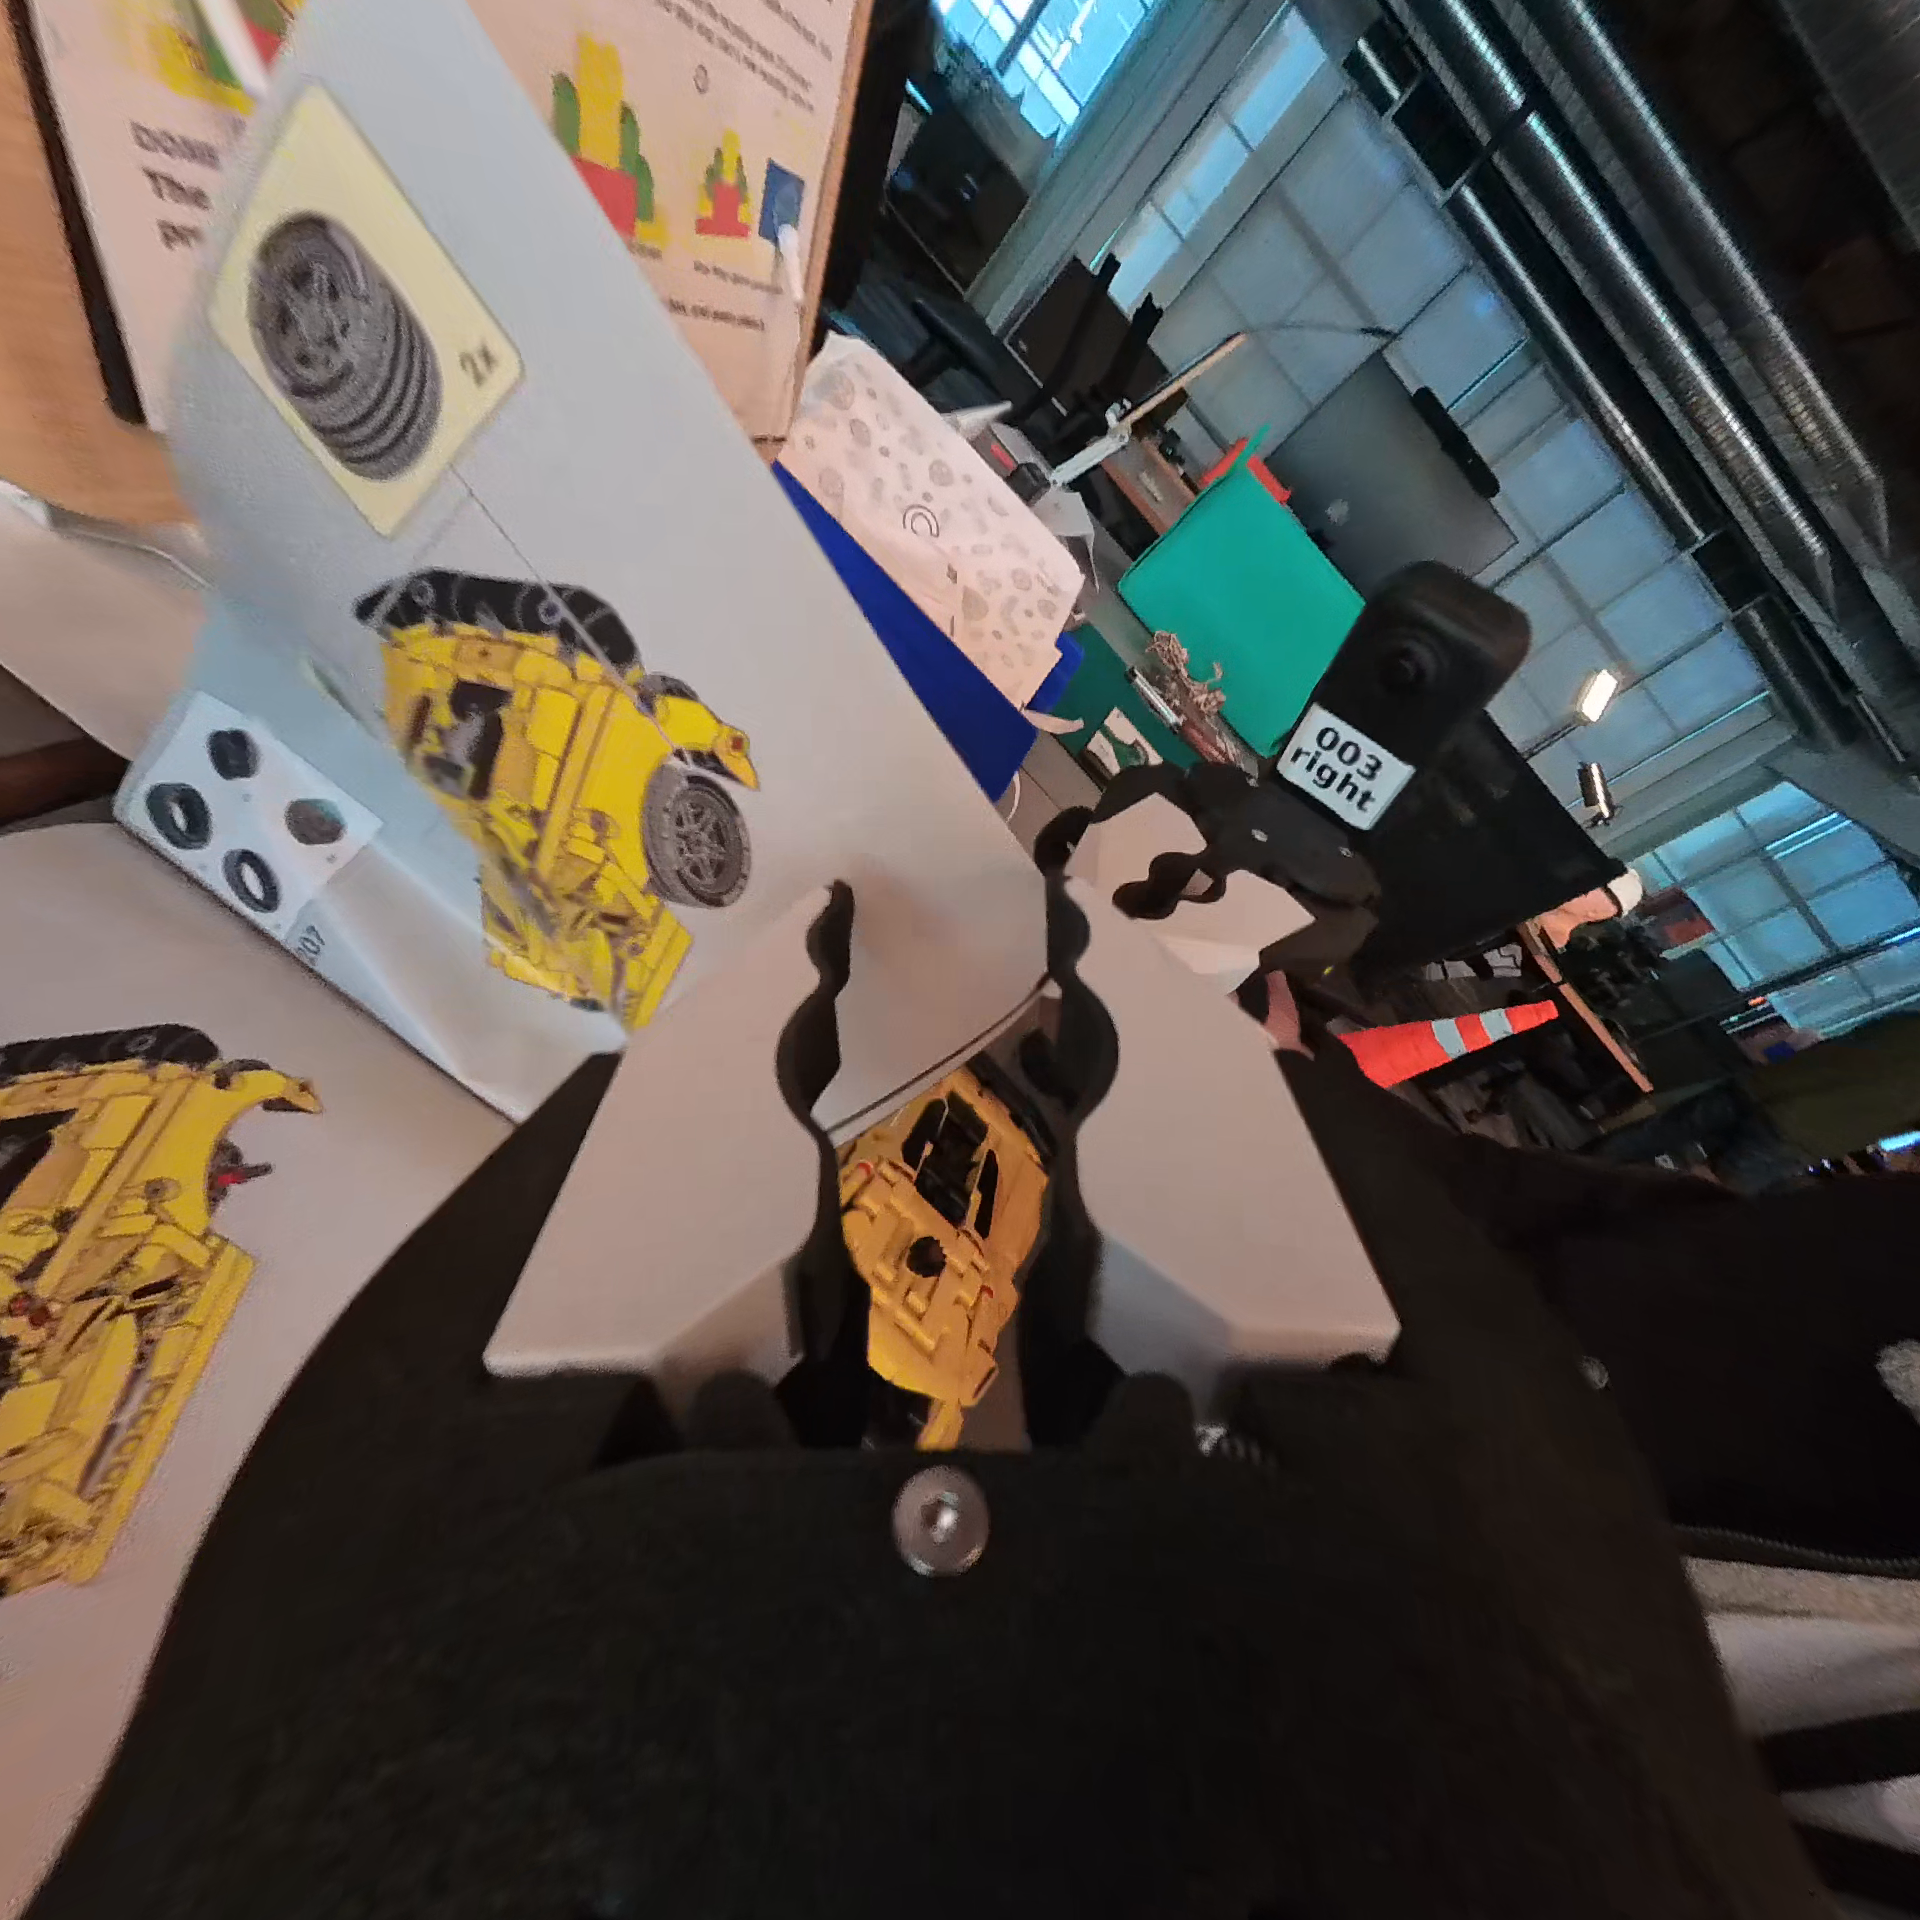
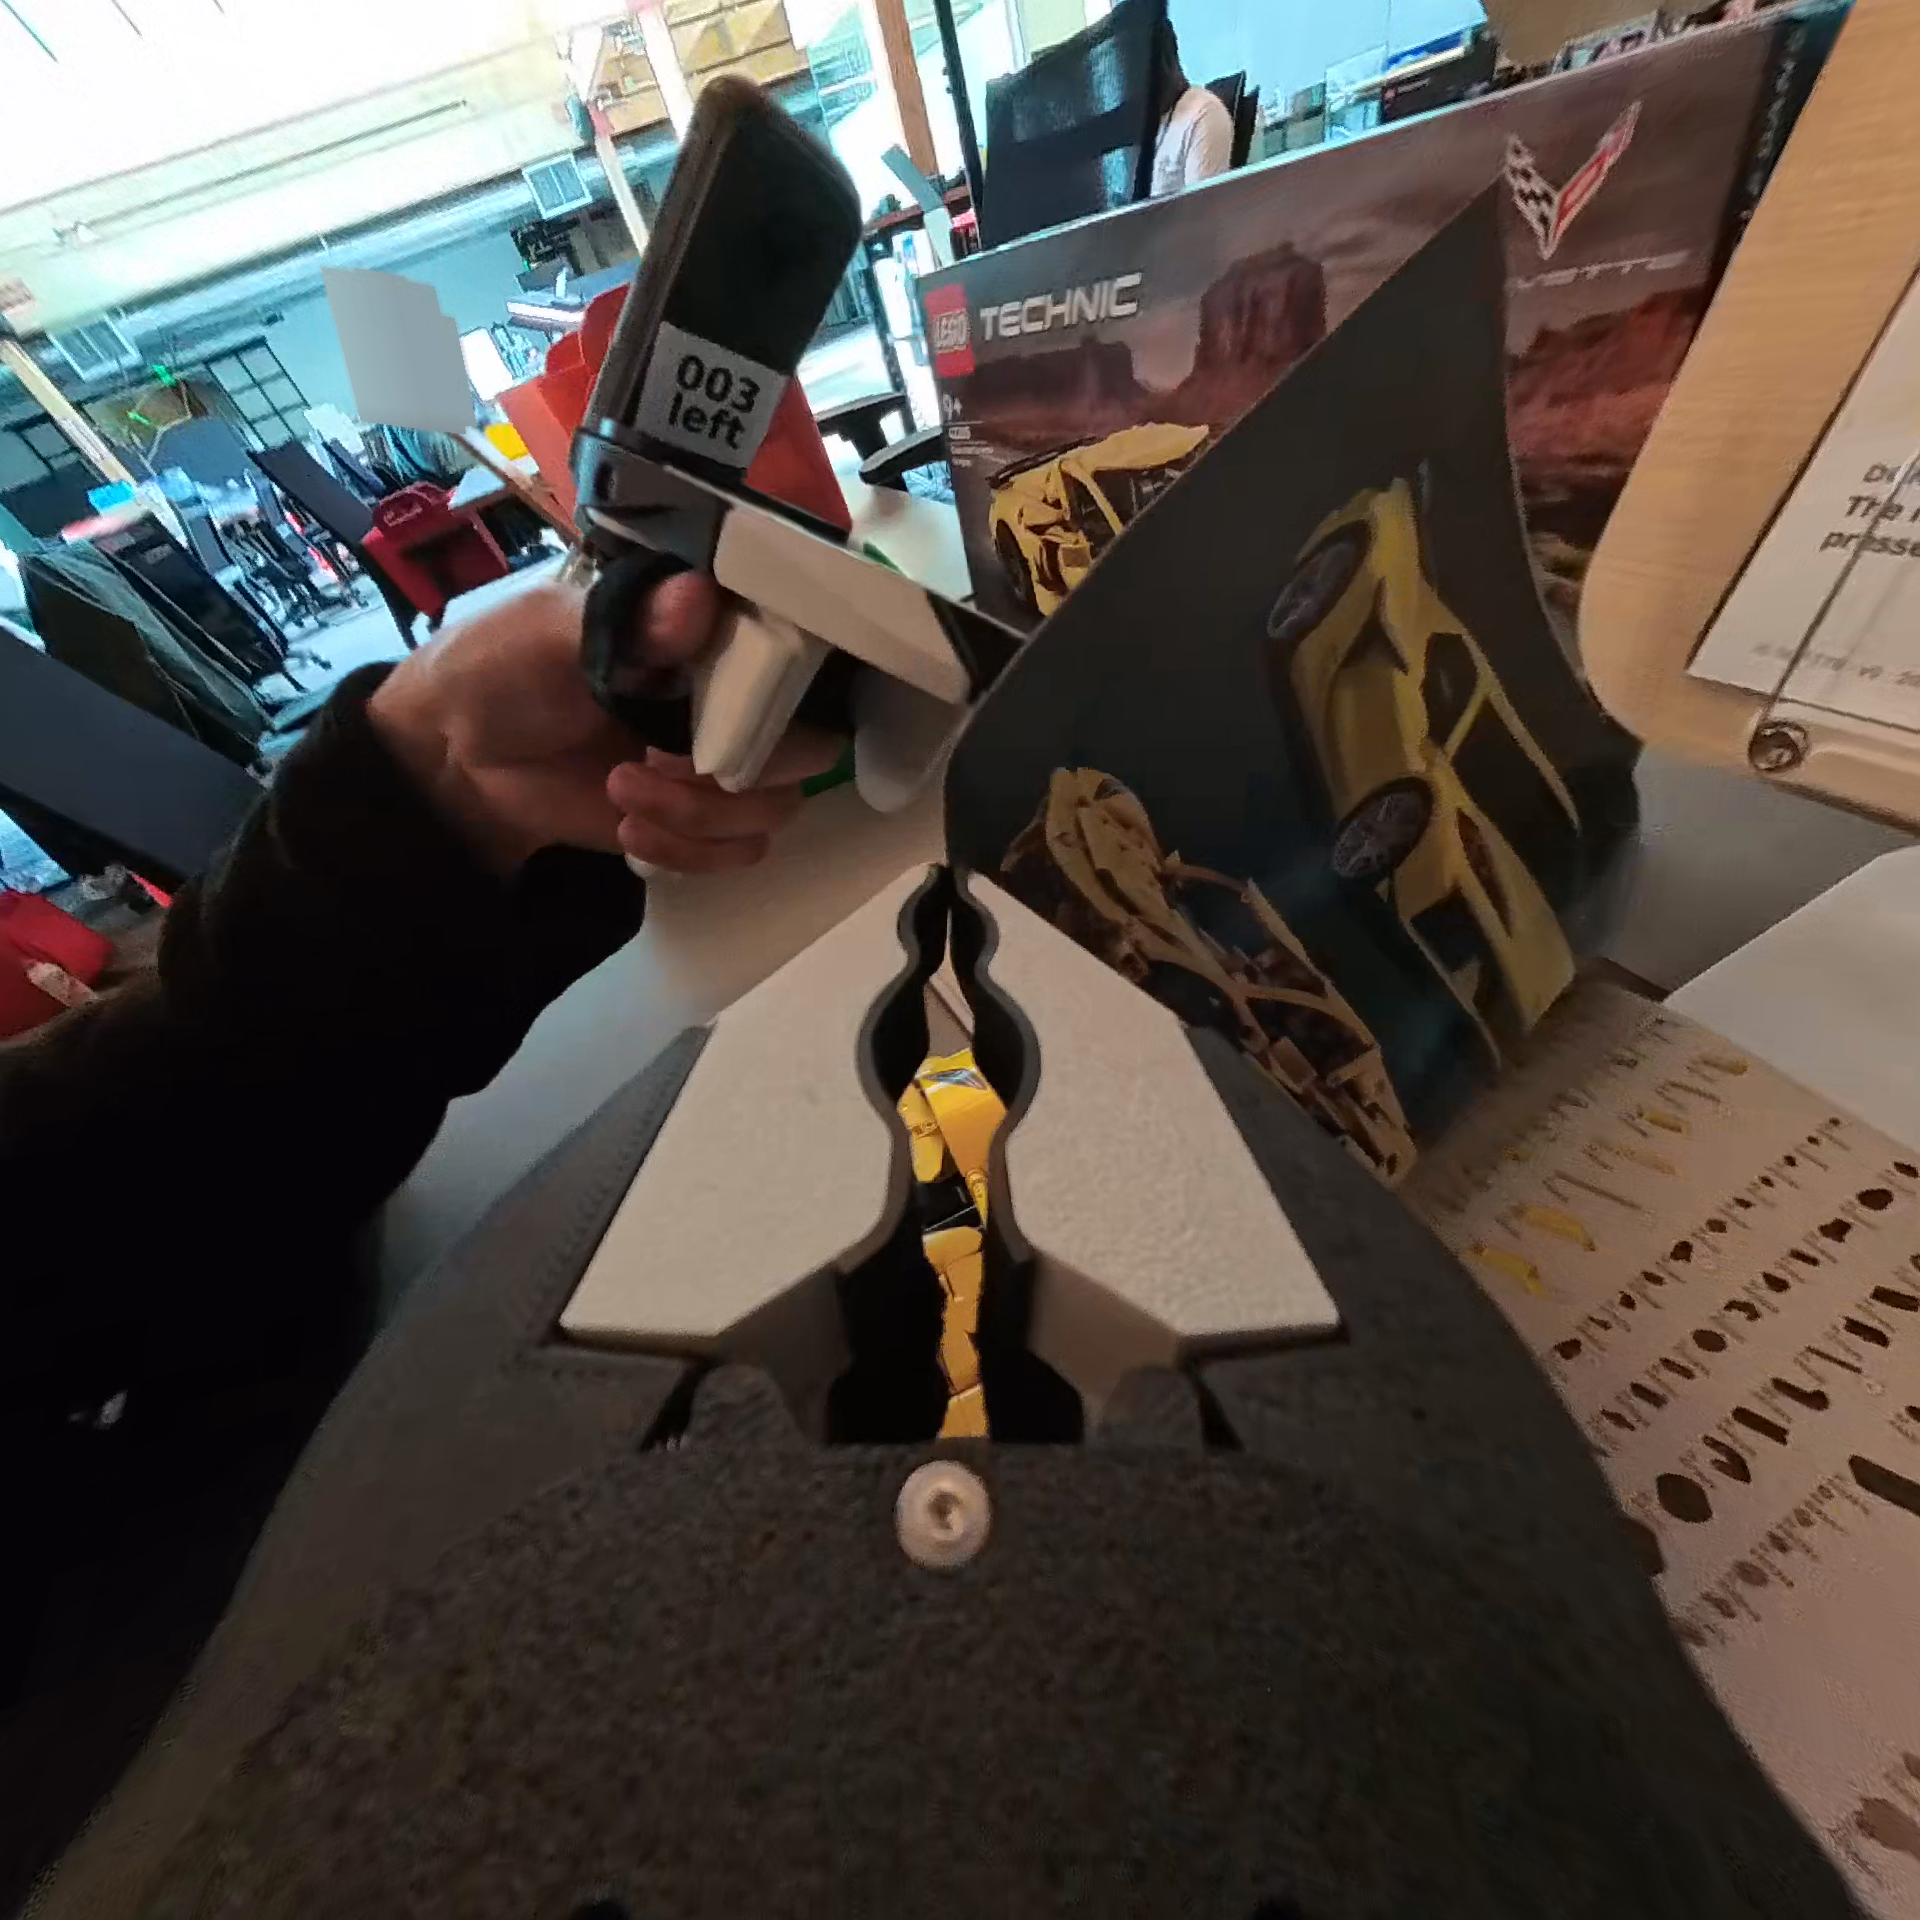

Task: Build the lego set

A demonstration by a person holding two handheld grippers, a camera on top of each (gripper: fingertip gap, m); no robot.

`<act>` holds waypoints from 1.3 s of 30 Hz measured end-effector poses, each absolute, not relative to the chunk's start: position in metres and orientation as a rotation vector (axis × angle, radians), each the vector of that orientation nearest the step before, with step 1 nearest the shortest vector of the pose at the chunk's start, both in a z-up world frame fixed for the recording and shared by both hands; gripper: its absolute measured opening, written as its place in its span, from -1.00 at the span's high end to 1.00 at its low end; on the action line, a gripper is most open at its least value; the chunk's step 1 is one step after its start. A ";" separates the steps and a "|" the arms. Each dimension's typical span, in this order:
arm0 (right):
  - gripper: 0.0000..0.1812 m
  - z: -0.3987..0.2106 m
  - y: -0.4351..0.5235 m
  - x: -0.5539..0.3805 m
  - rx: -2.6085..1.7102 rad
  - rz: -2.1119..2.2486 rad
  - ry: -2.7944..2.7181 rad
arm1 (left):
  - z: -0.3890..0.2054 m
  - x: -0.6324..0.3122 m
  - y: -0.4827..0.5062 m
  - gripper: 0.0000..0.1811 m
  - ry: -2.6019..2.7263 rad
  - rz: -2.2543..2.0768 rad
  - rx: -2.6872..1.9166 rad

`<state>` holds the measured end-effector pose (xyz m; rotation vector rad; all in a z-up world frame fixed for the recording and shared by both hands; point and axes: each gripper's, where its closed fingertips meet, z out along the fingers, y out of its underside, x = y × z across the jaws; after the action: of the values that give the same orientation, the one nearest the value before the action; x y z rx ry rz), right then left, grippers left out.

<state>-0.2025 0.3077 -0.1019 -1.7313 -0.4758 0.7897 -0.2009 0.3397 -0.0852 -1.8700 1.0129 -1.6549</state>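
Behind a white counter (image 2: pixel 914 561) stretches a large workshop hall with tall windows, ducting and office chairs, as a person works through the instruction booklet (image 1: pixel 644 582) of a Lego set. Both handheld tools are on the booklet rather than on bricks: the right tool (image 2: pixel 951 899) has its tips closed on the lower corner of a raised page (image 2: pixel 1351 727) printed with yellow cars, while the left tool (image 1: pixel 951 935), gripped in a hand (image 2: pixel 540 727) in a dark sleeve, holds its jaws narrowly parted over the edge of a page sheet, and whether they actually pinch the paper cannot be told from either view. A yellow model car (image 1: pixel 935 1226), the build itself, sits low on the counter just beneath both tools, glimpsed between their fingers. The set's box (image 2: pixel 1195 395) stands upright at the back of the counter, and a page of parts listings (image 2: pixel 1662 1299) lies flat to the right. The step in hand appears to be turning to the needed page; doing it well likely means lifting a single leaf, keeping the pinch light near the corner so the paper does not crease or tear, and sweeping it over clear of the car below.
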 end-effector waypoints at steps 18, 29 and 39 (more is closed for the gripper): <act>0.60 -0.123 0.313 -0.207 -1.755 1.028 -0.453 | -0.135 -0.250 0.383 1.00 1.062 -1.166 -2.004; 0.25 -0.220 0.356 -0.204 -2.331 0.666 -0.580 | -0.262 -0.345 0.469 0.68 0.710 -1.038 -2.358; 0.19 -0.272 0.371 -0.200 -2.493 0.279 -0.688 | -0.274 -0.345 0.471 0.53 0.767 -0.909 -2.390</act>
<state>-0.2004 0.3709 -0.2718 -2.4928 -0.6883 0.2787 -0.3452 0.4707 -0.2744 -2.3904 0.7672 -0.9090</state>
